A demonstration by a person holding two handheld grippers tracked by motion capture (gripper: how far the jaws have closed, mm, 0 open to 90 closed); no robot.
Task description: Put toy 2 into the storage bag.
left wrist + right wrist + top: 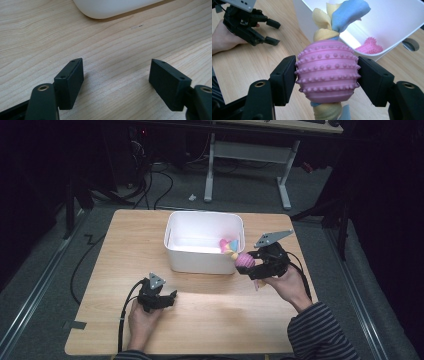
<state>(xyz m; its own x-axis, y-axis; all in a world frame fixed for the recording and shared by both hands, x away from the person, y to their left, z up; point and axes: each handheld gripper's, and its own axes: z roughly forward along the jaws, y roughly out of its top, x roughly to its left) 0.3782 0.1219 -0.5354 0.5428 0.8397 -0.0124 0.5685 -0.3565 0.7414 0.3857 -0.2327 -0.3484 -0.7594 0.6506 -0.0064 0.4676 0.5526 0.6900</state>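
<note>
My right gripper [246,265] [327,72] is shut on a pink studded ball toy [327,72] [244,261] with yellow and blue cloth knots [342,17], held just off the front right corner of the white bin [200,257] [387,27]. A second pink spiky toy [369,46] lies inside the bin. My left gripper [170,299] [116,80] rests low on the wooden table [210,310] near its front left, open with nothing between its jaws. It also appears in the right gripper view as a black tool [272,31] in a hand.
The bin's rounded corner [112,8] lies ahead of the left gripper. Bare table spreads between the two hands. A white desk frame [245,155] and cables stand on the floor beyond the table.
</note>
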